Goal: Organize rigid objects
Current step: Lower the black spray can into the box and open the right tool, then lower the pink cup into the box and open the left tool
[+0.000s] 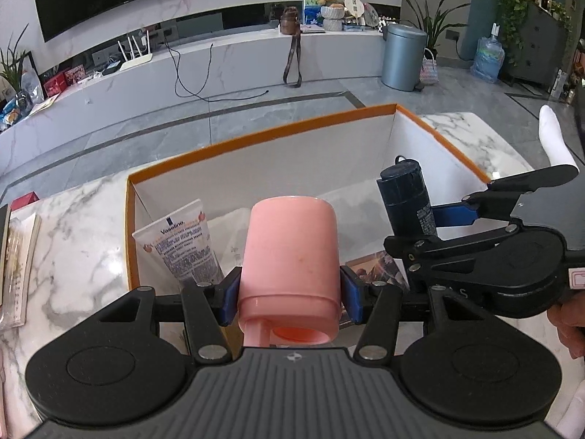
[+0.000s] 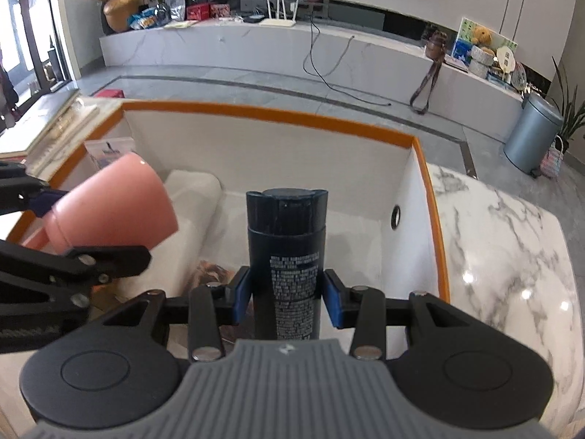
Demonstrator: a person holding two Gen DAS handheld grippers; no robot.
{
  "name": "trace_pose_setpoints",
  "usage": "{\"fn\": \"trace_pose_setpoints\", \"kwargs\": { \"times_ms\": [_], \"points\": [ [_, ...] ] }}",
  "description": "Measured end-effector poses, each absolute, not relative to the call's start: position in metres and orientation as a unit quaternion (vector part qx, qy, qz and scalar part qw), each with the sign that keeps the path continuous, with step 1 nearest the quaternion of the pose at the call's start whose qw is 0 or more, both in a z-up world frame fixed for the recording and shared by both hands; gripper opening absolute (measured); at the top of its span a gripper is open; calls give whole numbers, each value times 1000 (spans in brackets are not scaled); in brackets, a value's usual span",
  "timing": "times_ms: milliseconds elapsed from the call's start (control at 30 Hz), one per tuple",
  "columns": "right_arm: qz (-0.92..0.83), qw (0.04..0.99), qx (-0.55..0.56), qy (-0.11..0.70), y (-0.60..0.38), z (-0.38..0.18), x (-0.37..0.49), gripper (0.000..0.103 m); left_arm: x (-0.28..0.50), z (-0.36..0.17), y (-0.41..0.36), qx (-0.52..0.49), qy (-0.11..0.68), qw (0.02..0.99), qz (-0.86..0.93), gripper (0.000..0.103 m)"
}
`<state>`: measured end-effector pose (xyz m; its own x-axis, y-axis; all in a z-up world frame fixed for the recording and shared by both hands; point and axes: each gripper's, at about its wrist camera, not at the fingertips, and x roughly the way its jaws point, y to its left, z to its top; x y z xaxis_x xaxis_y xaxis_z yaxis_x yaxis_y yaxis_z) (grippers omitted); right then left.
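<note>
Ahead of and below both tools the orange-rimmed box (image 2: 431,197) lies open at its right half, while a white cushion (image 2: 193,197) and tube (image 1: 181,241) crowd its left.

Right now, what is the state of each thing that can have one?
Left gripper: shut on the pink cup.
Pink cup: held, tilted, above the box.
Right gripper: shut on the dark bottle.
Dark bottle: held, cap on.
Box: open.
Vaseline tube: leaning in the box.

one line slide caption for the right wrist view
Right gripper holds a dark bottle over the orange-rimmed box.
</note>
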<state>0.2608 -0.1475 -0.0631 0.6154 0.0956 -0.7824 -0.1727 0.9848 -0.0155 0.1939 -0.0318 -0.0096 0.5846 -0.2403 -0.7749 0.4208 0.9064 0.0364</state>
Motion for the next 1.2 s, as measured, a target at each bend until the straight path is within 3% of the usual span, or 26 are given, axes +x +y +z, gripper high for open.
{"fn": "trace_pose_setpoints", "kwargs": {
  "times_ms": [600,767,1200],
  "points": [
    [72,901,-56,424,-151,-71,254,42,196,-17,-32,116,430,877,-180,63],
    [74,908,-66,406,-149,-66,248,53,199,-21,-33,122,441,874,-164,63],
    [75,910,-61,403,-152,-67,241,61,197,-28,-39,143,450,867,-161,63]
  ]
}}
